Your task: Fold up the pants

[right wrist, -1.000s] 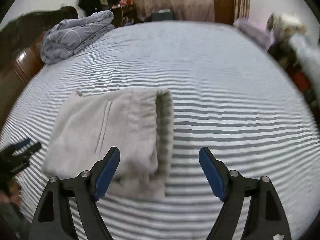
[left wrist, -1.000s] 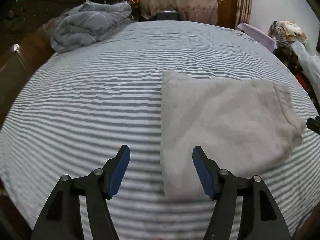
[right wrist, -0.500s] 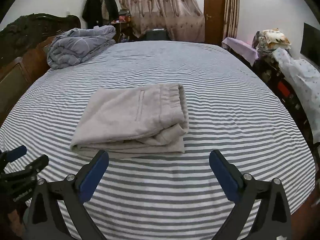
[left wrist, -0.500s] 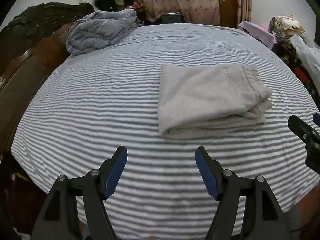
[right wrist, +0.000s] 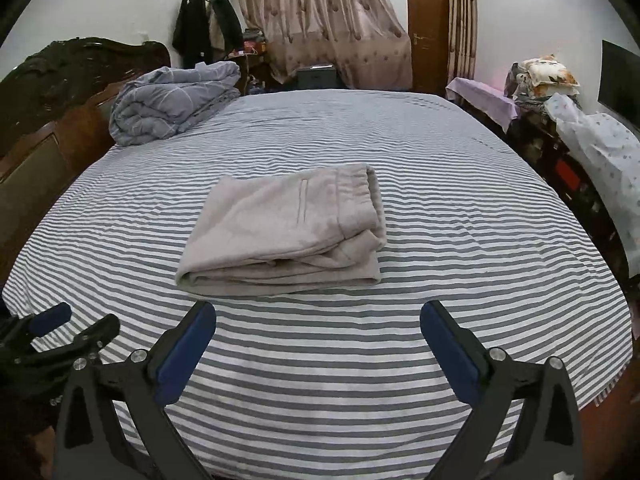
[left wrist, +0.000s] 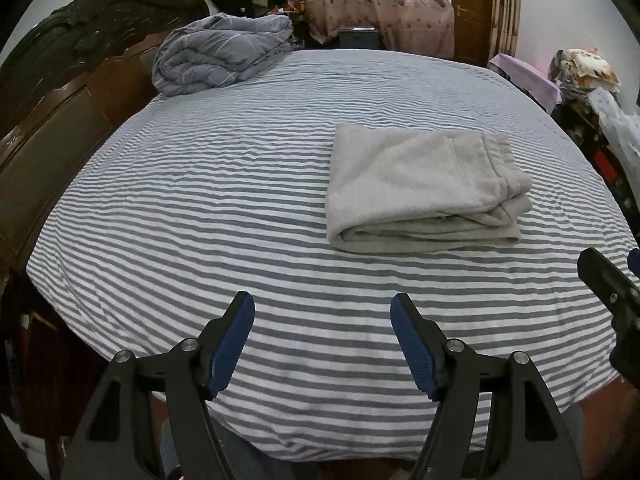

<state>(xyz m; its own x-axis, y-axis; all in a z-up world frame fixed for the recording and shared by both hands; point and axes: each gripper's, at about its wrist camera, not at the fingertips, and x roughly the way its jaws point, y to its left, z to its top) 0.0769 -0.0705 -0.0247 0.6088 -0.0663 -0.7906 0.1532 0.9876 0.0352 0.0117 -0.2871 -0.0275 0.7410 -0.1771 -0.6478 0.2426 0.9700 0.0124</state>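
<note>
Neatly folded beige pants [right wrist: 288, 224], waistband uppermost

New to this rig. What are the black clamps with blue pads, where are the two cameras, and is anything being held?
No robot arm here: a person holds one two-finger gripper in each hand, and each gripper carries a fisheye camera that looks forward along its fingers. One picture is from the left gripper, the other from the right gripper; each also catches the other gripper at its edge. On the striped bed sheet lie the beige pants, folded into a compact stack, and a rolled grey quilt near the headboard. Nothing is held: both pairs of fingers stand open over the sheet, short of the pants. The right fingers have just been opening, with nothing between them.
</note>
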